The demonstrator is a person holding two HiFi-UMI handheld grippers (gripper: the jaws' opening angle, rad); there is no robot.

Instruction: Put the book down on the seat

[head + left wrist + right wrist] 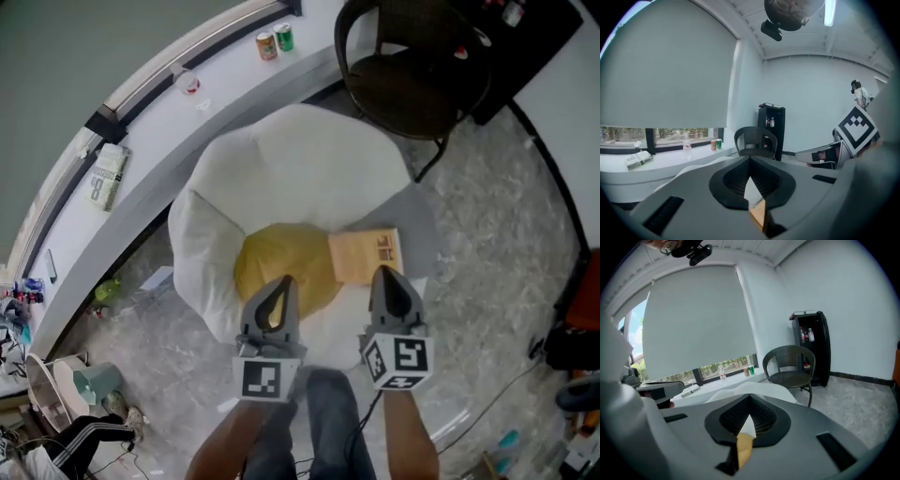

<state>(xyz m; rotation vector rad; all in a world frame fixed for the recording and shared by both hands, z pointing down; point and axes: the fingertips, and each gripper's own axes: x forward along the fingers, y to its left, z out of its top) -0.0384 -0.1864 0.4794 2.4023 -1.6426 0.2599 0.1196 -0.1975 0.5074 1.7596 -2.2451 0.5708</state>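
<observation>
An orange-tan book [366,255] lies flat on the white beanbag seat [300,159], its left edge against a yellow cushion [281,258]. My right gripper [385,273] hangs just in front of the book's near edge, jaws together, with nothing between them. Over the cushion's front, my left gripper [285,280] is also shut and empty. In each gripper view the jaws meet at a point, for the left gripper [751,160] and for the right gripper [750,397]. Neither gripper touches the book.
A black wicker chair [412,66] stands behind the seat, with a black cabinet [525,37] at the far right. The curved window ledge [159,131] carries two cans [276,41], a bottle [187,82] and a box [108,175]. The person's legs [323,422] are below the grippers.
</observation>
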